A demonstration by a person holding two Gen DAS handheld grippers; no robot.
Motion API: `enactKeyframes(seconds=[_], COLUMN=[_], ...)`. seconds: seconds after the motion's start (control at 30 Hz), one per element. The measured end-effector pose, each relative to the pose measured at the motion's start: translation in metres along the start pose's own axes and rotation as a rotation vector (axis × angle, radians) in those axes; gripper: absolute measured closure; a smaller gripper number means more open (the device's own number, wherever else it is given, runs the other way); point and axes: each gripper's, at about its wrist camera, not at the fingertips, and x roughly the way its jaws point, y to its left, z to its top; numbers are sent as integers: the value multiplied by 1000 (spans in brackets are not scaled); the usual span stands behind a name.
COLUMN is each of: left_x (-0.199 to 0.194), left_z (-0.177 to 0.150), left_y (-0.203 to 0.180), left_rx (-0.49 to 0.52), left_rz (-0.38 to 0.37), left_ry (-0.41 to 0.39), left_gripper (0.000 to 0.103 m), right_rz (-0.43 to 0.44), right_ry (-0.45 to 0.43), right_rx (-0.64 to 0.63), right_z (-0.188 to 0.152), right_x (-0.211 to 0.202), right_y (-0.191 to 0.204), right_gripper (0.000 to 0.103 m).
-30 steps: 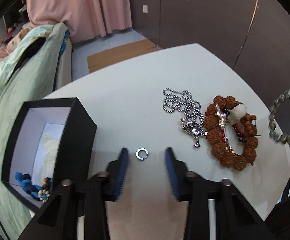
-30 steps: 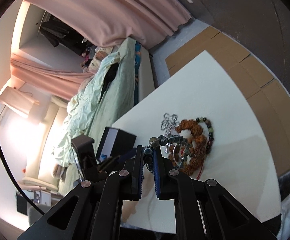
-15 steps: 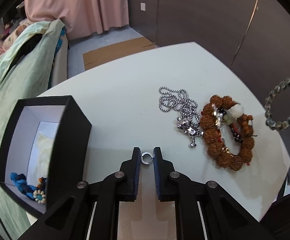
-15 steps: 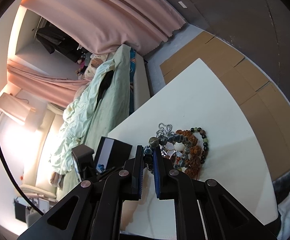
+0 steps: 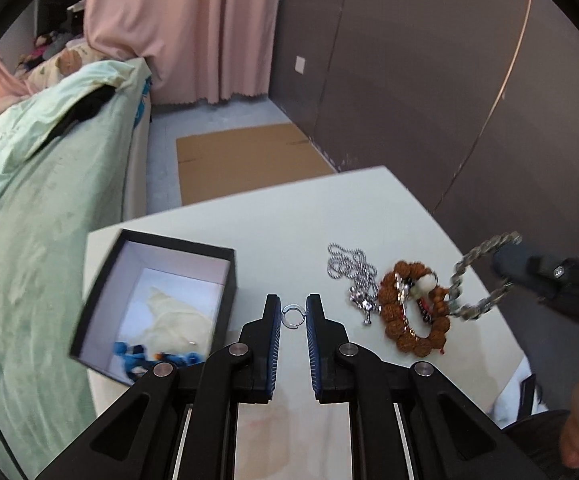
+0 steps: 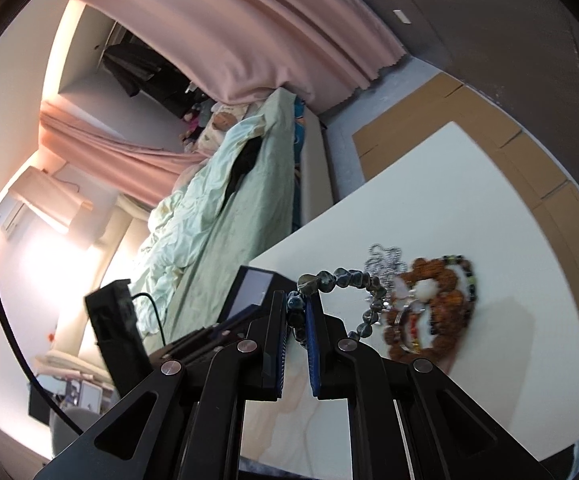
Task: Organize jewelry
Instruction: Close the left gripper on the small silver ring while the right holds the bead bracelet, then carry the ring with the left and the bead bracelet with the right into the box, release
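Two grippers each carry one piece of jewelry. On the left sits the open black box (image 5: 225,264), with blue beads (image 5: 137,356) already inside. The left gripper (image 5: 293,316) pinches a small silver ring (image 5: 294,315) above the table (image 5: 289,220), probably bound for the box. Further right lie a ball chain (image 5: 349,266) and a brown bead bracelet (image 5: 413,312). The right gripper (image 6: 297,312) squeezes a grey stone bracelet (image 6: 353,280), lifted clear.

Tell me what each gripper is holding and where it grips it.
The left gripper pinches a small silver ring by its outer edges. The right gripper clamps a grey-green bead bracelet at one bead; the rest hangs free.
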Motion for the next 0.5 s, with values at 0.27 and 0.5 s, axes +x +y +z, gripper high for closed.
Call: enactKeyframes(seconds=[0.27, 0.5], left_x=[-30, -50], left_z=[9, 11], left_y=[39, 69], left_rx=[-90, -151], left_rz=[-5, 2], left_ry=[-68, -115], left_gripper=[90, 90], right_rz=[62, 124], right_ry=[7, 30], right_rx=[-25, -38], right_z=[-9, -19], right_x=[28, 57], right_y=[29, 53], right_gripper=[92, 92])
